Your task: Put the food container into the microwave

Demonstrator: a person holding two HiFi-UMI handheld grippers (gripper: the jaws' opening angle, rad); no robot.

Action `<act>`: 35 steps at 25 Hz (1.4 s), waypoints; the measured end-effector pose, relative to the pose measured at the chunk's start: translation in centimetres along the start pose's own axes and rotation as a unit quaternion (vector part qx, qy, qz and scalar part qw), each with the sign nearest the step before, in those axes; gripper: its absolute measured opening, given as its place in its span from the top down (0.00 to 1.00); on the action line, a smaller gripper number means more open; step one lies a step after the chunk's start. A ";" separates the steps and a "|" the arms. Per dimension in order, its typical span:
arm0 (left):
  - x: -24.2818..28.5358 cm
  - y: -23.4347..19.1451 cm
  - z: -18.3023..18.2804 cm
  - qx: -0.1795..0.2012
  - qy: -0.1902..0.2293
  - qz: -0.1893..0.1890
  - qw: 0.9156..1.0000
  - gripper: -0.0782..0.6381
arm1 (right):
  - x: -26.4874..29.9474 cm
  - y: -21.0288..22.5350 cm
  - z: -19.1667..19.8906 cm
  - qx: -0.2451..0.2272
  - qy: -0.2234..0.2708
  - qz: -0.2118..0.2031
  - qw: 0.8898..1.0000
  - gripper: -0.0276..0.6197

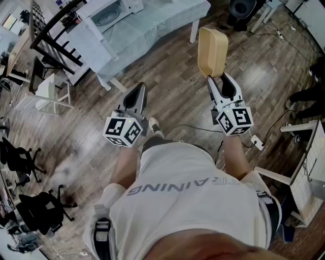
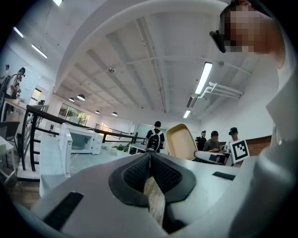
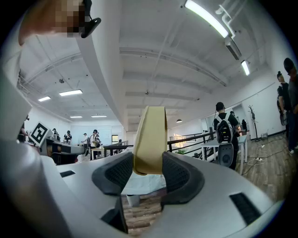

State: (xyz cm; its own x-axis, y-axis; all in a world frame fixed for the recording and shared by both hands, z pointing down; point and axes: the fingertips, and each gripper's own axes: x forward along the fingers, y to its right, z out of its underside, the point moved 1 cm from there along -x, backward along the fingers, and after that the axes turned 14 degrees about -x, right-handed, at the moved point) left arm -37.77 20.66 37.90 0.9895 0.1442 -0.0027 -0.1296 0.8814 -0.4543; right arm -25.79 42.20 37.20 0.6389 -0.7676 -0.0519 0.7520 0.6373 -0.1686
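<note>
Upper centre: the right gripper [image 1: 222,80] is clamping the tan food container [image 1: 212,51] by its rim, edge-up; it is likely light, thin and slightly flexible. The left gripper [image 1: 137,95] is idling closed, empty. Microwave [image 1: 108,12] at upper left.

We look down on a wood-plank floor [image 1: 172,86], with a cloth-covered bench [image 1: 152,25] at the far side, a black railing [image 1: 56,24] far left and black office chairs [image 1: 20,157] near left. Tube lights [image 2: 204,78] line the white ceiling [image 2: 139,56], and windows [image 2: 74,114] glow far left.

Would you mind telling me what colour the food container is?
The food container is a plain pale tan-yellow, clearest in the head view.
</note>
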 end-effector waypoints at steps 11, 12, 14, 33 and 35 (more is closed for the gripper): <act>1.4 0.8 0.2 0.001 -0.007 0.002 1.000 0.84 | 0.2 1.1 0.3 0.015 -0.001 -0.002 1.000 0.63; 1.5 0.9 0.3 0.001 -0.009 0.003 1.000 0.84 | 0.1 1.3 0.4 0.017 -0.002 0.000 1.000 0.63; 1.8 1.3 0.5 0.002 -0.012 0.006 1.000 0.84 | -0.2 1.9 0.5 0.020 0.000 0.005 1.000 0.63; 10.7 -1.8 0.5 -0.012 -0.040 0.041 0.998 0.84 | 4.6 7.1 2.5 0.023 -0.005 0.033 0.999 0.63; 12.6 -2.6 0.0 -0.013 -0.042 0.046 0.998 0.84 | 6.3 8.0 2.3 0.018 -0.006 0.034 0.999 0.63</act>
State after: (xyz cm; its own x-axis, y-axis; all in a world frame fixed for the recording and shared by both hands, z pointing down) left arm -24.94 20.17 39.03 0.9649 0.2610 0.0284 -0.2161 0.8513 -0.4781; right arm -15.35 42.59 37.83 0.6903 -0.7218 -0.0499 0.7122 0.6901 -0.1288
